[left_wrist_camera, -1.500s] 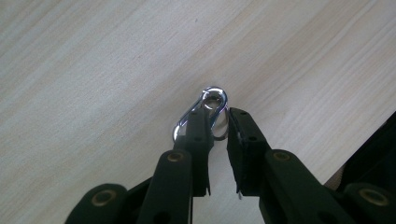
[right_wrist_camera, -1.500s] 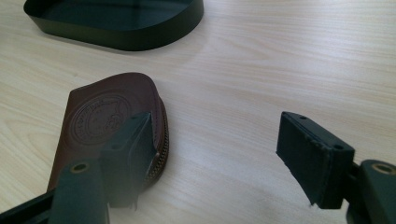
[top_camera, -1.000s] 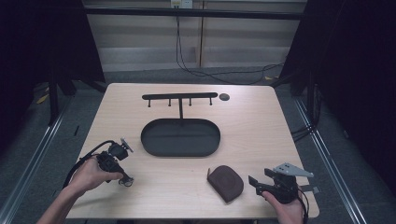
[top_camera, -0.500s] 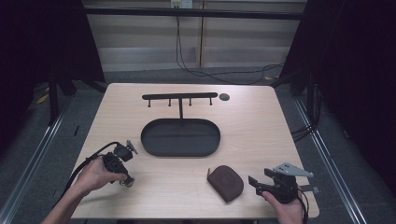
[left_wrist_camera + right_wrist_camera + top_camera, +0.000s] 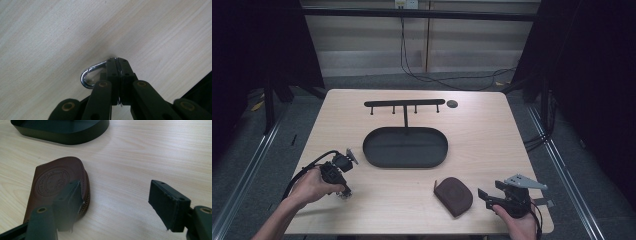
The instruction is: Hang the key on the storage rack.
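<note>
Shiny silver metal is pinched at the table by the left gripper (image 5: 117,65): a small curved metal clip hook (image 5: 88,76), with the jaws just closed on it. The grip is on one end only, so the hook could be twisted or dropped when lifted. The hook is found near the left front edge of the pale wooden table (image 5: 492,135). The right gripper (image 5: 117,205) is held apart, beside the brown leather pouch (image 5: 53,182).

Brown leather pouch (image 5: 56,187): round embossed emblem with a cat-like figure; its lettering is too faint to read, possibly a brand mark.
</note>
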{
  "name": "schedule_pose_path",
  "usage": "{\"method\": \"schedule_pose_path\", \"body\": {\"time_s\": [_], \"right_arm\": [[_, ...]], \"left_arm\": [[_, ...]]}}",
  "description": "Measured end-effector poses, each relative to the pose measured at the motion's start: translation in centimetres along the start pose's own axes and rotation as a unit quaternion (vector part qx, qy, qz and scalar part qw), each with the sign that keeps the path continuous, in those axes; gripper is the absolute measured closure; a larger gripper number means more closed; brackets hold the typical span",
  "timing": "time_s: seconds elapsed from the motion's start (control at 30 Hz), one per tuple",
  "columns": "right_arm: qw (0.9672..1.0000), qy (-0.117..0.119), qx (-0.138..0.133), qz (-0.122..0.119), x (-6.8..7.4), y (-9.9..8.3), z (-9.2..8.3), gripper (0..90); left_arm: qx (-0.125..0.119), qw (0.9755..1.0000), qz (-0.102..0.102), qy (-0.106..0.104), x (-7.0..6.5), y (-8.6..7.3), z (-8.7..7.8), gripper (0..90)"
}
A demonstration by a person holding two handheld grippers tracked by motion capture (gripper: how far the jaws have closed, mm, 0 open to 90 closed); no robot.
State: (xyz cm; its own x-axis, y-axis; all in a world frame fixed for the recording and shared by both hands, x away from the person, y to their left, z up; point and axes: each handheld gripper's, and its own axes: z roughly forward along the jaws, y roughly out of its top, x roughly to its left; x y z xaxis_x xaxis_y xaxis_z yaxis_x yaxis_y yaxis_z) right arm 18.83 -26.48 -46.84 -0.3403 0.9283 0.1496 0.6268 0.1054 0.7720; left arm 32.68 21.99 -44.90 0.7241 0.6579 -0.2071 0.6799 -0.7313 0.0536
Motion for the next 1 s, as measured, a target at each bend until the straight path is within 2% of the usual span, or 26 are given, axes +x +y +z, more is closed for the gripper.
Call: {"method": "schedule_pose_path", "body": {"time_s": [0.13,0.33,0.4,0.57,0.7,0.8,0.9,1.0], "right_arm": [[1.0000,0.000,0.001,0.001,0.0,0.0,0.0,26.6],[1.0000,-0.001,0.002,0.001,0.0,0.0,0.1,26.1],[1.0000,0.001,0.002,0.003,0.0,0.0,0.1,26.0],[1.0000,-0.001,0.003,0.003,0.0,0.0,0.1,25.9],[1.0000,-0.001,0.001,0.003,-0.1,0.0,0.1,25.7],[1.0000,0.001,0.002,0.003,0.0,0.0,0.1,25.4],[1.0000,0.000,0.002,0.003,-0.1,0.0,0.1,25.3],[1.0000,0.001,0.002,0.003,0.0,0.0,0.1,25.0]], "left_arm": [[0.000,1.0000,0.008,-0.003,0.0,-0.1,-0.4,89.1],[-0.017,0.9997,0.015,-0.014,-0.1,-0.3,-1.7,89.0],[-0.017,0.9995,0.025,-0.011,-0.3,-0.3,-2.3,89.0],[-0.019,0.9993,0.032,0.001,-0.6,-0.2,-3.7,89.1],[-0.026,0.9993,0.026,-0.003,-0.7,0.0,-4.4,89.1],[-0.027,0.9991,0.032,0.001,-0.8,0.2,-4.9,89.1],[-0.030,0.9986,0.041,0.015,-1.2,0.4,-5.4,89.1],[-0.027,0.9985,0.045,0.018,-1.4,0.5,-5.8,89.1]]}}
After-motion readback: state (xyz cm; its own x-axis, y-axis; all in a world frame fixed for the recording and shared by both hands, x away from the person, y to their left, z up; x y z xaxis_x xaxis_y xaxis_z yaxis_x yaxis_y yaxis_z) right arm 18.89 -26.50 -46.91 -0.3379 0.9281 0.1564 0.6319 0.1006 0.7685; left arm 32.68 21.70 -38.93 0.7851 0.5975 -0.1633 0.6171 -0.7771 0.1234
